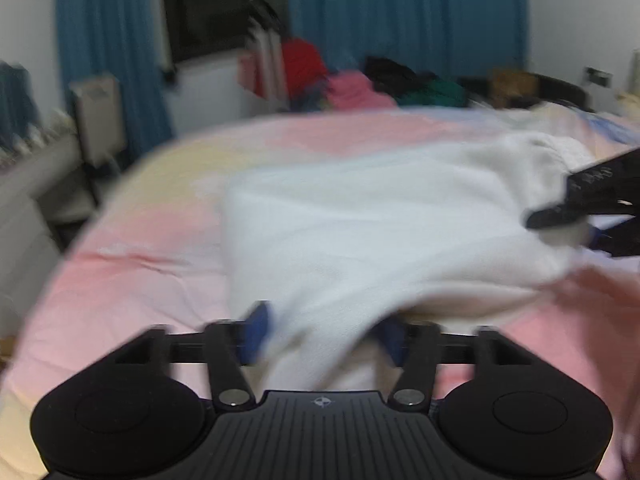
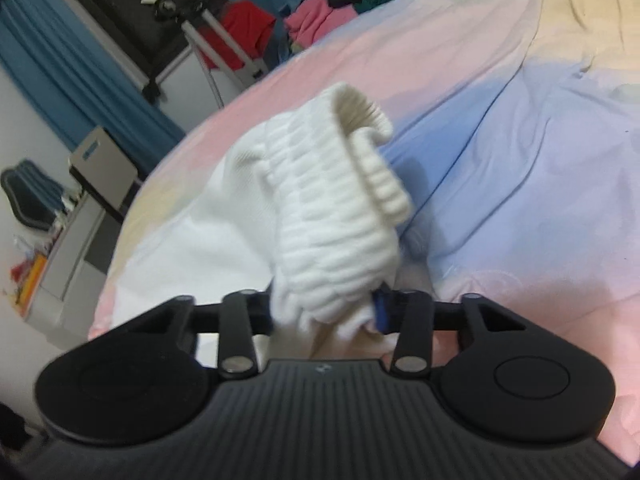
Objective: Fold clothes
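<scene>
Left wrist view, read L to R: the black two-finger left gripper (image 1: 324, 336) is seen low centre, jaws spread wide, w/ a hanging edge of the white knitted garment (image 1: 380, 232) draped between the blue pads (image 1: 256, 334). The pads do not look pressed on the cloth, so the edge is judged released; blur makes this less than certain. The garment is spread flat over the pastel pink, yellow and blue bedsheet (image 1: 140, 248), roughly mid-bed. At far R the black right gripper (image 1: 560, 208) is seen at the garment's R edge. A pile of red, pink and dark clothes (image 1: 352, 84) lies beyond the bed, by the blue curtains (image 1: 400, 20).

Right wrist view, L to R: white cloth is spread at L, then the ribbed white cuff or hem (image 2: 340, 200) rises from between the right gripper's jaws, which are clenched on it; a blue pad (image 2: 380, 308) is pressed against the rib knit. Blue-lilac sheet lies to the R.

Step in hand, as judged: a fold is being laid, L side let go, R side gripped and low over the bed.

Next move, probably: ribbed end to be carried across and set flat on the body of the garment, then released; a fresh edge to be taken by the L gripper. Care is needed so the thick rib is not bunched.
</scene>
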`<state>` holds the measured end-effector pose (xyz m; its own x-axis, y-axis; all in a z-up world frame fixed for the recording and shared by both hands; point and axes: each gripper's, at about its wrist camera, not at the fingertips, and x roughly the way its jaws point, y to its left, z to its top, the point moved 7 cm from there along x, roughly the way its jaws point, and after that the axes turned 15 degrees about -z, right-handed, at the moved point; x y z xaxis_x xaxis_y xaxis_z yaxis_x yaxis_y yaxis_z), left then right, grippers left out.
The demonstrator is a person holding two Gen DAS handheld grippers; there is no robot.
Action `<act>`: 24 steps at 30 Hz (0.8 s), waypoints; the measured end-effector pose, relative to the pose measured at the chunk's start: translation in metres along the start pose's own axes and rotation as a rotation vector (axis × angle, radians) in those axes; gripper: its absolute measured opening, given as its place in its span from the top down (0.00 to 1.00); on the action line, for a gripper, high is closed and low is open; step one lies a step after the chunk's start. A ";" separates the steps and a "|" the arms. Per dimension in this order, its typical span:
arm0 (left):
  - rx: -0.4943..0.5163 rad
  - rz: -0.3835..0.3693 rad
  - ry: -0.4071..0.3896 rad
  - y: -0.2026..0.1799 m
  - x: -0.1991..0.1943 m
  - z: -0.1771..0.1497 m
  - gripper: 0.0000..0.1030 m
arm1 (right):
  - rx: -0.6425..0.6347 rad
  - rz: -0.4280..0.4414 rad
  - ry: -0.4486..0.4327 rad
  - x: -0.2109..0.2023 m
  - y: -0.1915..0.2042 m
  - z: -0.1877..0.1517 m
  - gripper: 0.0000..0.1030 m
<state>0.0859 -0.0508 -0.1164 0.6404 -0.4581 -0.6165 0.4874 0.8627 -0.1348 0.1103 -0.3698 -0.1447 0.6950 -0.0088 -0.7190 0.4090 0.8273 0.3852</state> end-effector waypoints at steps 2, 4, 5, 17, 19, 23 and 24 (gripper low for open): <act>-0.090 -0.119 -0.012 0.002 -0.012 0.003 0.13 | 0.002 -0.004 -0.014 -0.004 0.001 0.002 0.62; -0.189 -0.245 -0.048 0.009 -0.028 0.007 0.08 | -0.028 -0.021 -0.035 -0.003 0.011 0.002 0.63; -0.244 -0.287 -0.084 0.014 -0.035 0.009 0.07 | -0.041 -0.029 -0.045 -0.002 0.016 0.002 0.63; -0.899 -0.274 -0.133 0.106 0.010 -0.019 0.09 | -0.106 -0.067 -0.118 -0.017 0.022 0.006 0.63; -0.898 -0.311 -0.097 0.099 0.020 -0.021 0.07 | -0.119 -0.068 -0.129 -0.019 0.021 0.005 0.63; -0.860 -0.296 -0.081 0.094 0.029 -0.021 0.08 | -0.130 -0.053 -0.162 -0.027 0.024 0.004 0.64; -0.861 -0.296 -0.087 0.094 0.029 -0.021 0.08 | -0.131 -0.047 -0.174 -0.029 0.025 0.005 0.64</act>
<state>0.1376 0.0219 -0.1630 0.6193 -0.6703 -0.4088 0.0500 0.5533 -0.8315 0.1034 -0.3512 -0.1113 0.7732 -0.1362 -0.6194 0.3707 0.8895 0.2671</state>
